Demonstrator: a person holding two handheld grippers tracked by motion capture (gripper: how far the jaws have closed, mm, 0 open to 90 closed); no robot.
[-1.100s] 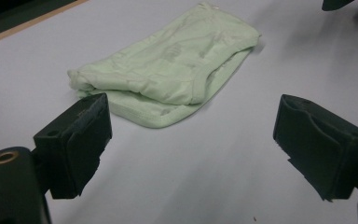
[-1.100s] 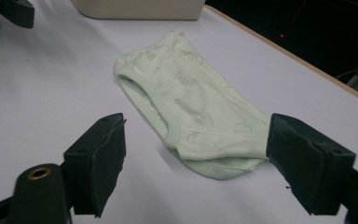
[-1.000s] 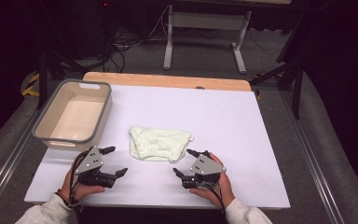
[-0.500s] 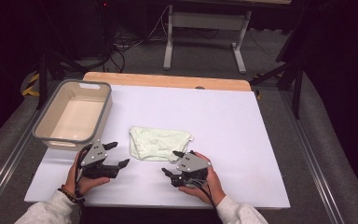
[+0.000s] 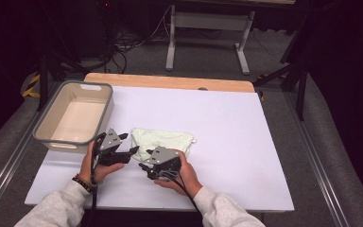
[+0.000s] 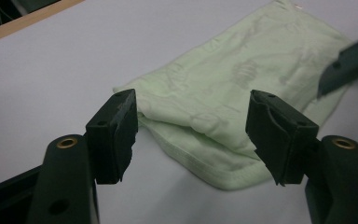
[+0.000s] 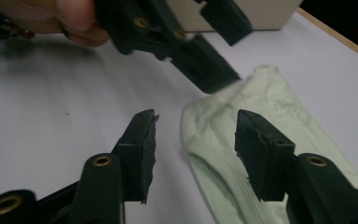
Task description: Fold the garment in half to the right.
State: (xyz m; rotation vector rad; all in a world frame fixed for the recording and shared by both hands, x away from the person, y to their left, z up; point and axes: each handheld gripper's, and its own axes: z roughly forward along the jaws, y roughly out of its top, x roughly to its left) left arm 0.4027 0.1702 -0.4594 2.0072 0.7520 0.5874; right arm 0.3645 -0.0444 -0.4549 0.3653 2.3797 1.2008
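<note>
Both forearms enter from the bottom edge in grey sleeves, hands close together. Left tongs (image 5: 133,150) point right, jaws apart, just been closing, pads pressing on nothing. Right tongs (image 5: 145,166) point left toward the left ones, jaws apart too, just been closing, nothing clamped.

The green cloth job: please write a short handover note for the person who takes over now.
Left gripper: jaws open and just closing, straddling the near left corner of the folded pale green cloth, pads not pressing.
Right gripper: jaws open, also just closing, over the cloth's near edge, no grip.
The cloth lies flat on the white table; the grey bin beside it is empty.
Done: both grippers brought to the cloth.
Left: grip the cloth and handle it.
</note>
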